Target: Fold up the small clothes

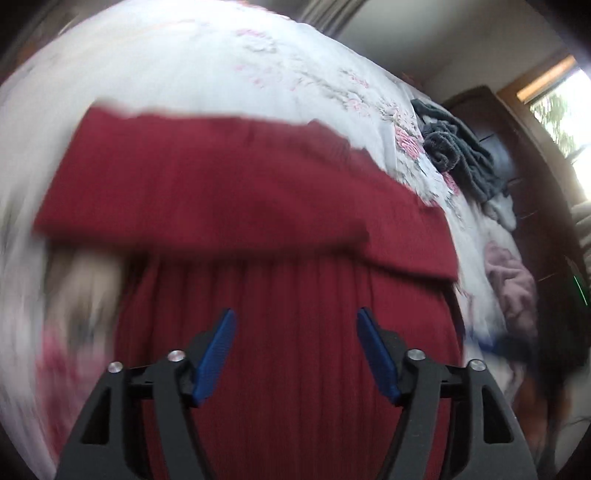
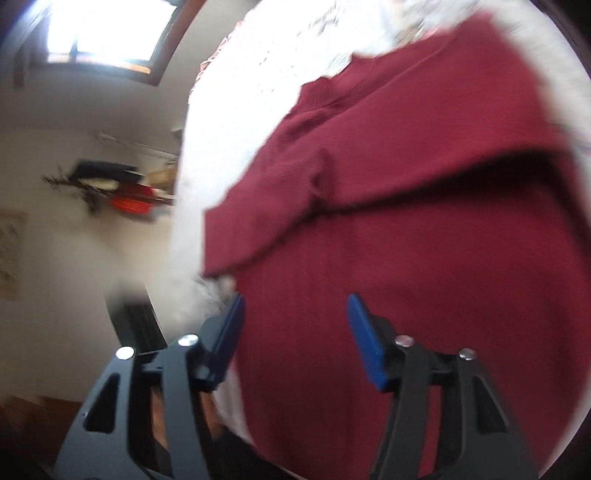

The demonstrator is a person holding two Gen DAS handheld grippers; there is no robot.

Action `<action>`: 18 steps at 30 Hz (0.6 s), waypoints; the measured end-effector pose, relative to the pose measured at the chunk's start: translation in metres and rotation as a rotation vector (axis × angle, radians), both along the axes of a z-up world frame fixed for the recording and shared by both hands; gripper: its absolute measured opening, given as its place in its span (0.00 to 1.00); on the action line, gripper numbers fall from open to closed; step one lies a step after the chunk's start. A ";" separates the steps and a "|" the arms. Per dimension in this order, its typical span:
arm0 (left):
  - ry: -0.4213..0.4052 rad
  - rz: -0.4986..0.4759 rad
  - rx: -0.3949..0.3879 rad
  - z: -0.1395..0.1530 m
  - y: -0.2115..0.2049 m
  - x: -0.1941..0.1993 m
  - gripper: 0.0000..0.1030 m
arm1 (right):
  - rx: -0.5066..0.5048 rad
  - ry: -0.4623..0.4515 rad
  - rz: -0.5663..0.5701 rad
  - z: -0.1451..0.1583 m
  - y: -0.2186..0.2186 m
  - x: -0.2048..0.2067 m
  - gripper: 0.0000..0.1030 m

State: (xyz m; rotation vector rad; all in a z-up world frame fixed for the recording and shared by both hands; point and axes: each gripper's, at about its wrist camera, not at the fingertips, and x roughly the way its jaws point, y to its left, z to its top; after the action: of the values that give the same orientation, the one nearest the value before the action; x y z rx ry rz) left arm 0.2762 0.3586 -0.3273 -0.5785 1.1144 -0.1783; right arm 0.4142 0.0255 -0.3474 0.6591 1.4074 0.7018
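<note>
Left wrist view: red garment (image 1: pixel 240 229), ribbed knit, lying on a bed (image 1: pixel 229 62) under a white quilt with pink and grey floral print; one part folded across the body as a broad band. Left gripper (image 1: pixel 295 325), black frame with blue ridged fingers (image 1: pixel 216 354), spread wide apart above the ribbed lower part, holding nothing. Crumpled dark grey cloth (image 1: pixel 458 151) and mauve cloth (image 1: pixel 511 288) at the bed's right edge; picture blurred. Right wrist view: same red garment (image 2: pixel 424 229), folded flap overlapping the body, on the white bed (image 2: pixel 221 129). Right gripper (image 2: pixel 295 310), blue fingers (image 2: pixel 365 343) apart, empty, over the garment's near left edge. Bright window (image 2: pixel 107 29) at upper left.
</note>
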 end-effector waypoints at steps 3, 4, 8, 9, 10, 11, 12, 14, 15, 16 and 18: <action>0.024 0.015 -0.025 -0.010 -0.002 -0.050 0.70 | -0.001 0.068 -0.008 -0.029 0.030 0.050 0.55; 0.032 0.017 -0.041 -0.014 -0.004 -0.066 0.70 | -0.022 0.087 -0.020 -0.039 0.039 0.064 0.55; 0.058 0.025 -0.118 -0.030 -0.003 -0.093 0.71 | -0.105 0.159 -0.043 -0.067 0.056 0.094 0.55; 0.066 0.027 -0.129 -0.034 -0.002 -0.096 0.71 | -0.121 0.160 -0.045 -0.071 0.058 0.097 0.55; 0.076 0.028 -0.140 -0.040 -0.002 -0.098 0.71 | -0.137 0.163 -0.045 -0.073 0.061 0.099 0.55; 0.080 0.030 -0.142 -0.043 -0.001 -0.099 0.71 | -0.138 0.162 -0.046 -0.073 0.062 0.099 0.55; 0.084 0.033 -0.148 -0.046 0.000 -0.099 0.71 | -0.132 0.160 -0.039 -0.072 0.066 0.100 0.55; 0.087 0.047 -0.178 -0.052 0.003 -0.102 0.71 | -0.129 0.156 -0.027 -0.069 0.072 0.101 0.44; 0.090 0.049 -0.187 -0.054 0.004 -0.102 0.71 | -0.131 0.153 -0.018 -0.068 0.076 0.101 0.36; 0.091 0.050 -0.187 -0.056 0.004 -0.104 0.71 | -0.129 0.157 -0.003 -0.067 0.081 0.101 0.18; 0.093 0.048 -0.183 -0.058 0.003 -0.104 0.71 | -0.152 0.149 0.004 -0.065 0.088 0.104 0.06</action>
State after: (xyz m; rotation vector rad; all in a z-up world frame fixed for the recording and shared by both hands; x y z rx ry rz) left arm 0.1720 0.3612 -0.3850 -0.7828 1.1803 -0.2150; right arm 0.5183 0.1135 -0.4125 0.5985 1.5824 0.5512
